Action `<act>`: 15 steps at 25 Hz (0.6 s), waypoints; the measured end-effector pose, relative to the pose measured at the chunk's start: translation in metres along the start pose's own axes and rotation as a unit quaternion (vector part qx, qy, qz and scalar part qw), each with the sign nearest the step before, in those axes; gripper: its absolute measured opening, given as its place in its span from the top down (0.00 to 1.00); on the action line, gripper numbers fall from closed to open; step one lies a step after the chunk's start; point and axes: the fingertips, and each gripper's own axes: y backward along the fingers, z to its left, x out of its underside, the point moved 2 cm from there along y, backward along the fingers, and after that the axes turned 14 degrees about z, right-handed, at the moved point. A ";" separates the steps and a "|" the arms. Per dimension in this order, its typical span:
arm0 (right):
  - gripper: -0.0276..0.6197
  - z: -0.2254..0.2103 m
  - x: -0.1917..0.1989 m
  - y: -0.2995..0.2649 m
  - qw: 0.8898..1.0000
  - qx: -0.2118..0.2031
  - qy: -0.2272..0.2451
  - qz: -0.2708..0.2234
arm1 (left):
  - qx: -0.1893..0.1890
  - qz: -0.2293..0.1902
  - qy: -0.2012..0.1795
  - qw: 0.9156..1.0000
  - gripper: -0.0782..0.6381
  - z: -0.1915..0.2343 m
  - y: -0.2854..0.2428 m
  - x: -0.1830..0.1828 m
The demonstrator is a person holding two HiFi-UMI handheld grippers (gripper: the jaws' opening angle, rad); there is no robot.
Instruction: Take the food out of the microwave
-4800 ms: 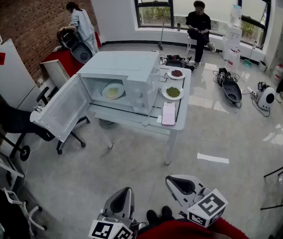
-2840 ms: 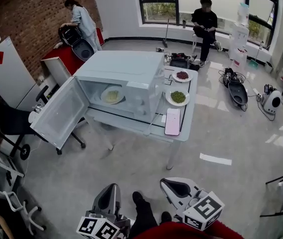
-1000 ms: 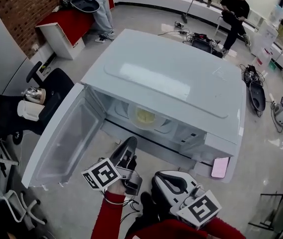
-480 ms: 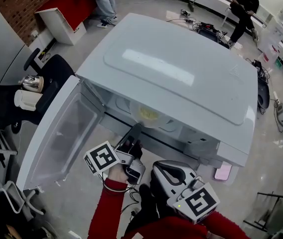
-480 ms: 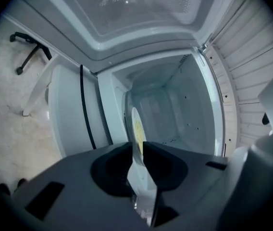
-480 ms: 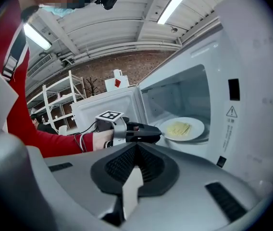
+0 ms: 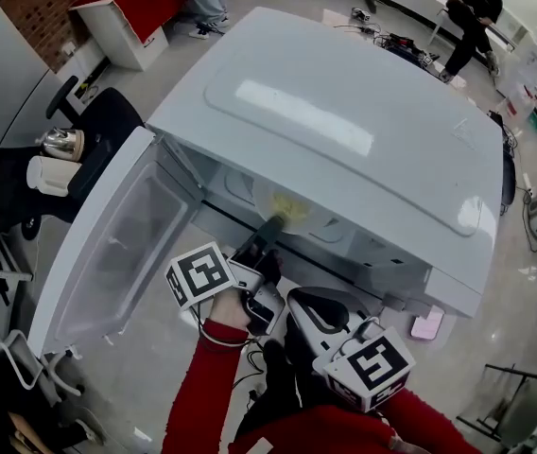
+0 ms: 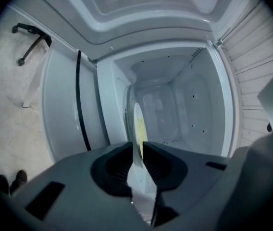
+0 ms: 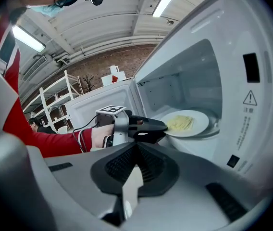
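The left gripper (image 7: 270, 223) has been advanced into the microwave (image 7: 344, 130), jaws pinched on the plate (image 9: 187, 123) at 12 o'clock for withdrawal. The right gripper (image 9: 136, 146) is kept closed and empty at 5 o'clock, clear.

Surface finishes. The microwave (image 7: 344, 130) is showing a smooth, glossy white shell, and its door (image 7: 108, 253) a semi-clear, sheeny panel. The plate (image 9: 189, 121) is gleaming like glazed ceramic, while the yellow food (image 9: 180, 123) is looking matt. The left gripper (image 7: 270, 227) and right gripper (image 9: 137, 147) are presenting matt grey plastic with ribbed pads (image 9: 151, 165). The red sleeve (image 7: 207, 386) is reading as soft cloth, and the floor (image 7: 524, 329) is shining.
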 end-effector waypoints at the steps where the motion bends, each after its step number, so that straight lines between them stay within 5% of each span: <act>1: 0.94 -0.001 0.001 -0.002 1.000 -0.001 -0.014 0.007 | -0.002 0.001 0.001 1.000 0.79 0.000 0.000 0.000; 15: 0.94 -0.012 0.006 -0.004 0.998 -0.003 -0.049 0.037 | 0.021 -0.004 0.065 0.998 0.86 -0.002 -0.002 0.003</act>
